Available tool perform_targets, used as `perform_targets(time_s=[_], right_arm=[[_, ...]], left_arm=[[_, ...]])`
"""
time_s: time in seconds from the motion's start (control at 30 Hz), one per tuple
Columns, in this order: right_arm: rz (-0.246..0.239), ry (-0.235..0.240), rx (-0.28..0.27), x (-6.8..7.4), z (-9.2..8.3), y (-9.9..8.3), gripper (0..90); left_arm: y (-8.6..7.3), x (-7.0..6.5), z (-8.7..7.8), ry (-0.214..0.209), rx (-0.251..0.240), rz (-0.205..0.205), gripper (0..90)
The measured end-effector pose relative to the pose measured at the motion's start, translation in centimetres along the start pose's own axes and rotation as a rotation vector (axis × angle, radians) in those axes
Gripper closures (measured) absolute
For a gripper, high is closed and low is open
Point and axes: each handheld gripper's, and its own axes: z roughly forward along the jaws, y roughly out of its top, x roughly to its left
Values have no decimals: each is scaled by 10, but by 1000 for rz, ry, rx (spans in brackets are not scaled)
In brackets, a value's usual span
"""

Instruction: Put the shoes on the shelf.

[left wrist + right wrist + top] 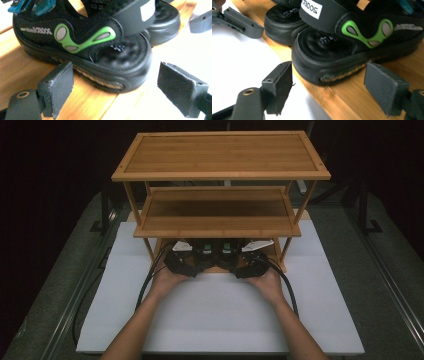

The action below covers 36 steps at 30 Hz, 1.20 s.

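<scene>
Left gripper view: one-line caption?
Open left gripper jaws flank the heel of a black sandal on the wooden shelf.

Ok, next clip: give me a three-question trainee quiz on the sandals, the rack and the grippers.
1. True or false: the left gripper is clamped on a sandal.
2. Which level of the wooden rack holds the sandals? A top, B middle, C bottom.
3. What colour is the curved trim on the sandal in front of the right gripper?

Key: 1 false, its jaws stand open beside the heel. 2 C. 3 green.
</scene>
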Motion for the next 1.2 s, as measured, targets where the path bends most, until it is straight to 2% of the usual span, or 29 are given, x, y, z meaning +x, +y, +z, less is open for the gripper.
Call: perform_targets(time_s=[0.17, 0.2, 0.3, 0.4, 0.47, 0.57, 0.63, 0.87, 1.0, 1.07, 1.13, 1.2], right_arm=[[5, -11, -17, -2, -22, -14, 190], [2, -17, -17, -3, -26, -17, 185], [9, -19, -5, -2, -41, -28, 165], [0, -28, -8, 0, -54, -37, 154], [2, -29, -11, 1, -62, -43, 153], [-11, -40, -8, 3, -75, -51, 148], [-10, -41, -3, 4, -85, -59, 148], [25, -58, 10, 4, -111, -87, 148], [34, -86, 20, 3, -125, -103, 140], [21, -117, 31, 4, -133, -112, 135], [30, -158, 44, 4, -138, -119, 136], [41, -177, 65, 3, -144, -126, 131]], left_arm=[[-8, -5, -13, -11, 20, -16, 98], [-11, -6, -17, -1, 21, 3, 87], [-18, -10, -28, 6, 23, 8, 76], [-25, -16, -42, 9, 32, 2, 16], [-32, -21, -52, 13, 41, 17, 16], [-43, -27, -69, 23, 61, 25, 16], [-54, -31, -82, 29, 49, 8, 16], [-94, -39, -117, 84, 86, 4, 16], [-113, -41, -130, 109, 112, -1, 16], [-122, -42, -138, 120, 116, -16, 16], [-128, -43, -143, 131, 115, -26, 16], [-135, -43, -149, 140, 121, -39, 16]])
